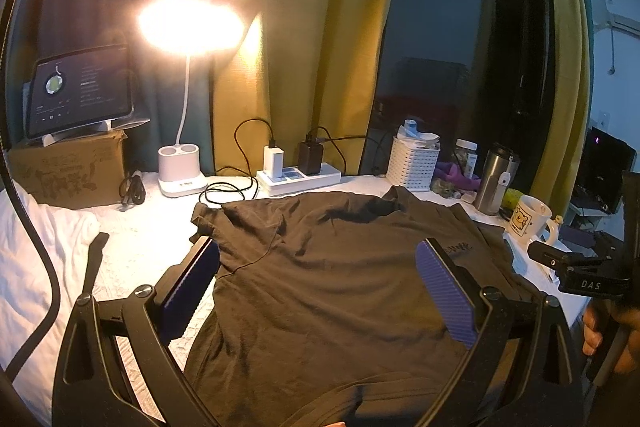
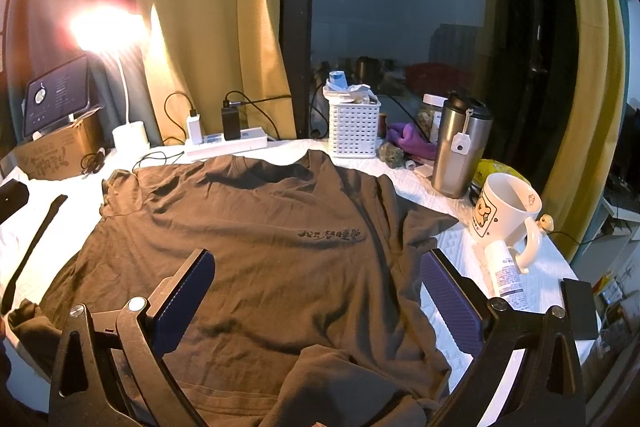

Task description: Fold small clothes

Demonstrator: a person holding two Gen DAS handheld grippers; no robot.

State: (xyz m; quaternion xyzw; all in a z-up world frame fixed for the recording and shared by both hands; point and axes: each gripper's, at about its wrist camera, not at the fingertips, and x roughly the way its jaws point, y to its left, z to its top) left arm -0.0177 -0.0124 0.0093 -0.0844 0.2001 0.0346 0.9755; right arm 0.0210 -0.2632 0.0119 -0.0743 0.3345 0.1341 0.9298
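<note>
Shirt: a dark brown T-shirt (image 2: 256, 251) lay spread flat on the white table cover (image 2: 452, 243), collar at the far end, near hem a bit bunched (printed script sat right of the chest).
Left gripper (image 1: 320, 291): jaws were wide apart above the shirt's near left side, gripping nothing.
Right gripper (image 2: 320, 299): also spread wide above the near hem, nothing between the pads.
Right edge: bear mug (image 2: 506, 217) and steel tumbler (image 2: 460, 147) stood just beside the sleeve.
Far left: desk lamp (image 1: 182, 163) was glowing, power strip (image 1: 298, 179) sat near it.

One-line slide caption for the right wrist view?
Open right gripper above a brown T-shirt spread flat on the white-covered table.
</note>
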